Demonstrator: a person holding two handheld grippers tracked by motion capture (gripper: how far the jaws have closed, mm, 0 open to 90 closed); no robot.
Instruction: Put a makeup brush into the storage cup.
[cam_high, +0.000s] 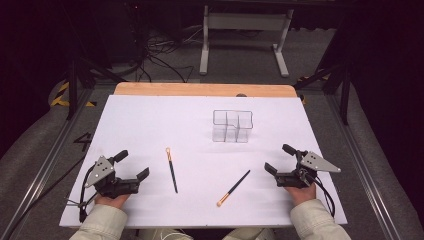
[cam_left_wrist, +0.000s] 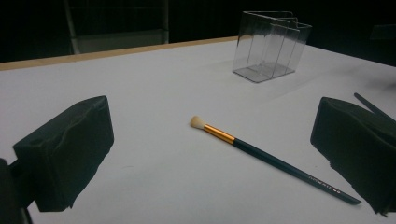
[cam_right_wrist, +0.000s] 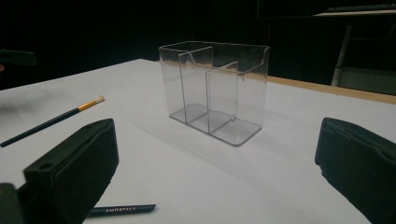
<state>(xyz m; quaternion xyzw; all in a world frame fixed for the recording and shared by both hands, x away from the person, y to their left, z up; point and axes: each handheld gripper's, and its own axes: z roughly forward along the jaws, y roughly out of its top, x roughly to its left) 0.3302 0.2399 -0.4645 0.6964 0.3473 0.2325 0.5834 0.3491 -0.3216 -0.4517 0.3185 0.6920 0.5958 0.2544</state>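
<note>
**Two brushes lie flat, both grippers wide open and empty**

The left brush (cam_high: 172, 170) lies on the white table (cam_high: 150, 120), left of centre, its long axis running nearly front to back: pale bristle tip toward the far edge, dark handle end toward the near edge. The right brush (cam_high: 233, 188) lies slanted right of centre, bristles toward the near edge and handle pointing away toward the far right corner. The clear organizer (cam_high: 232, 126) stands upright nearer the far edge, well apart from both brushes, its compartments empty.

The left gripper (cam_high: 134, 167) rests near the front left corner, the right gripper (cam_high: 280, 159) near the front right edge; each has its jaws spread fully and nothing between them.

Likely trouble from here: each brush is thin and flat on the surface, so jaws closing across it may skid it sideways or pinch only the tip and let it swing. Carried tilted, a brush could catch the organizer's rim and tip the light container over.
</note>
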